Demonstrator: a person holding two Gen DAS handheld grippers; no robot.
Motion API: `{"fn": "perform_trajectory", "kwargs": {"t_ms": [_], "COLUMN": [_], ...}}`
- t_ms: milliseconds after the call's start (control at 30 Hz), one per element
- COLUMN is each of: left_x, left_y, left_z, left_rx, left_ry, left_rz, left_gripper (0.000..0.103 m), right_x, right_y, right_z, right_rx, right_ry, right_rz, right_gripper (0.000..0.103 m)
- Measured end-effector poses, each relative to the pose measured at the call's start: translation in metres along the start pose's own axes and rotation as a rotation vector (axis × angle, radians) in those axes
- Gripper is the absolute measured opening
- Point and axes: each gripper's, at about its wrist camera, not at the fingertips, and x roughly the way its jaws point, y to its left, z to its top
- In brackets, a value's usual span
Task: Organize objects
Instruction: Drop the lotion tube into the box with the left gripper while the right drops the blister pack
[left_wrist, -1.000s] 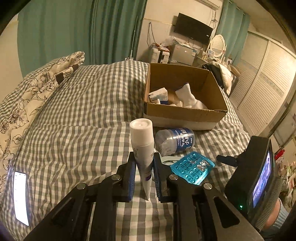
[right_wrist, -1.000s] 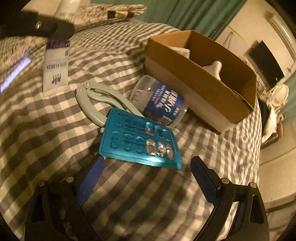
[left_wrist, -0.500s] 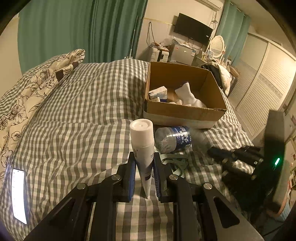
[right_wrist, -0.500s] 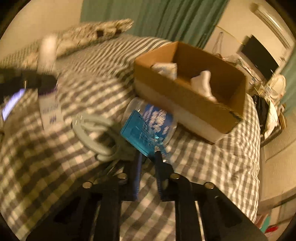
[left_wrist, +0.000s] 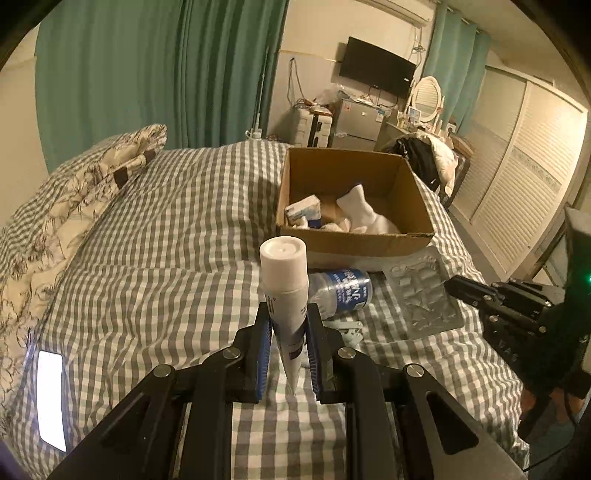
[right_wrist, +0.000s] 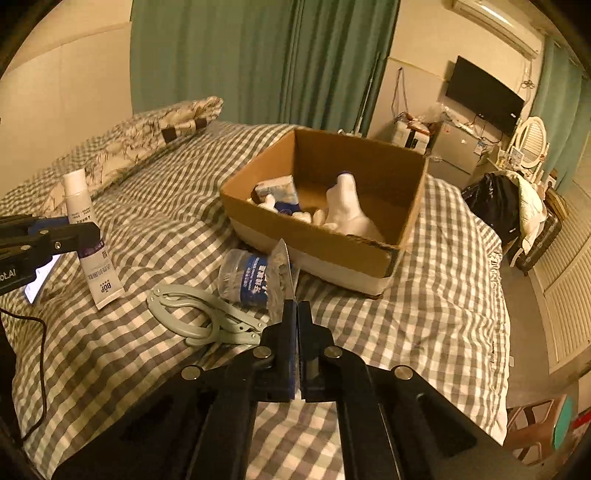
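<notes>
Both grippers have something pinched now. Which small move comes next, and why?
Probably carry the right gripper forward over the cardboard box and let go there. It is shut on the blister pack, held edge-on clear of the bed, and the open box just ahead already holds sorted items. The left gripper can follow with its white tube.

Phone (right_wrist: 38, 278) half hidden behind left gripper (right_wrist: 70, 230); bottle (left_wrist: 341, 291) label unreadable (blurred).

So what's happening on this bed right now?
A person is tidying loose items into a cardboard box on the checked bed. The left gripper is shut on a white tube. The right gripper is pinching a blister pack by its edge. A water bottle and a pale clip lie beside the box.
</notes>
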Motion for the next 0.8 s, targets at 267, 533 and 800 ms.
{"fn": "perform_trajectory", "kwargs": {"t_ms": [267, 533, 800], "left_x": [0.002, 0.035, 0.110], "left_y": [-0.027, -0.052, -0.062], "left_z": [0.048, 0.112, 0.154], "left_rx": [0.084, 0.137, 0.145], "left_ry": [-0.061, -0.090, -0.041], "left_rz": [-0.009, -0.020, -0.010], "left_gripper": [0.018, 0.018, 0.018], "right_x": [-0.042, -0.051, 0.003], "right_y": [-0.032, -0.062, -0.072], "right_z": [0.032, 0.091, 0.139], "right_rx": [0.038, 0.035, 0.019], "right_ry": [-0.121, -0.210, -0.189], "right_rz": [-0.042, -0.092, -0.113], "right_gripper": [0.001, 0.001, 0.000]}}
